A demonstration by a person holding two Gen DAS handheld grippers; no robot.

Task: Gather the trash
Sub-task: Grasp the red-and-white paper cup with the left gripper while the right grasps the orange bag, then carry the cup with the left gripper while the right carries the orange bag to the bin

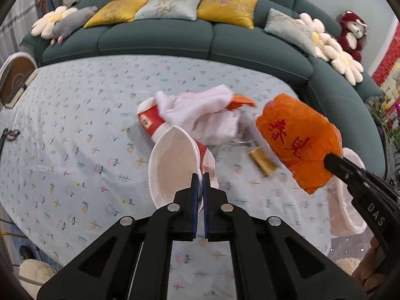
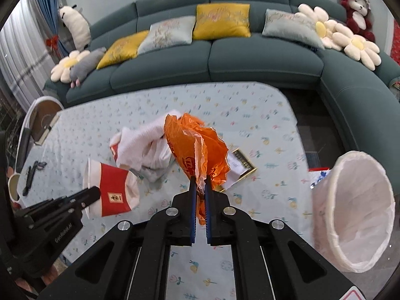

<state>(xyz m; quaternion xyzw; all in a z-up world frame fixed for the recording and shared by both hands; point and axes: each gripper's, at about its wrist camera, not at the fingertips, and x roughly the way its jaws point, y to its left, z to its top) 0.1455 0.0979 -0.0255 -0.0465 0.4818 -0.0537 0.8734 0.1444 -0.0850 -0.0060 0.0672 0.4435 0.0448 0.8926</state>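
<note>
My left gripper is shut on the rim of a red and white paper cup and holds it above the table; the cup also shows in the right wrist view. My right gripper is shut on a crumpled orange plastic bag, lifted over the table; the bag also shows in the left wrist view. A second red and white cup lies on the table under white tissue. A pink-lined bin stands at the table's right edge.
A small gold-edged box lies on the floral tablecloth behind the bag. A round wooden tray and dark items sit at the far left. A green sofa with cushions wraps around the back and right.
</note>
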